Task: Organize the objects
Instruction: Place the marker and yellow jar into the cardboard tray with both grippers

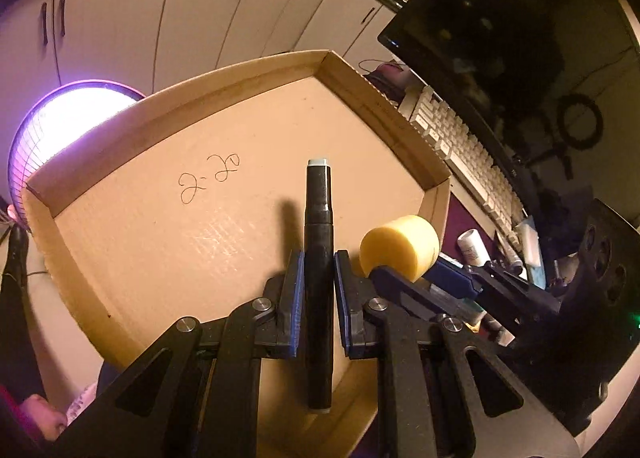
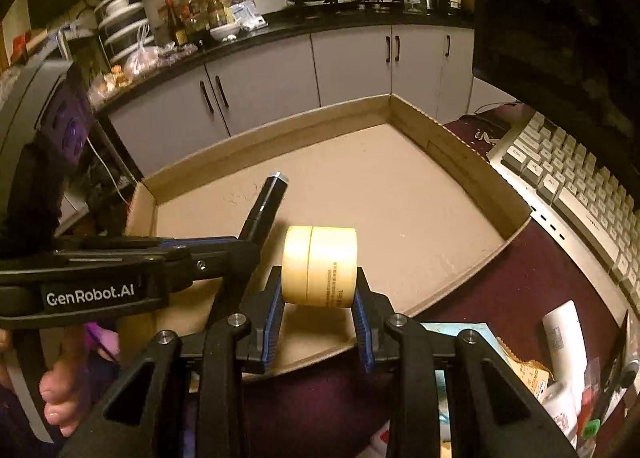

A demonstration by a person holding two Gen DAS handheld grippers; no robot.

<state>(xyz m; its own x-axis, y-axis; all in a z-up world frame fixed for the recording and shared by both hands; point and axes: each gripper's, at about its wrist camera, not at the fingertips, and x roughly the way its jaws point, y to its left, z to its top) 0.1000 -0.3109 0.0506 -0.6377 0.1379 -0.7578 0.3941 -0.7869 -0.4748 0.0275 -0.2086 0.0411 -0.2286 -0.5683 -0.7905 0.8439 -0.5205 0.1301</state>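
Gripping a black marker (image 1: 319, 258) lengthwise, left gripper (image 1: 319, 278) jaws narrow, right gripper (image 2: 319, 298) jaws clamping a yellow jar (image 2: 319, 266) over cardboard tray (image 2: 460, 162)

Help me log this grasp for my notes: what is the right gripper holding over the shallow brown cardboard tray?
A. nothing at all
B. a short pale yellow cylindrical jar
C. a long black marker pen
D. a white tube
B: in the right wrist view the right gripper has its blue-padded fingers pressed on both ends of the short pale yellow cylindrical jar, above the shallow brown cardboard tray.
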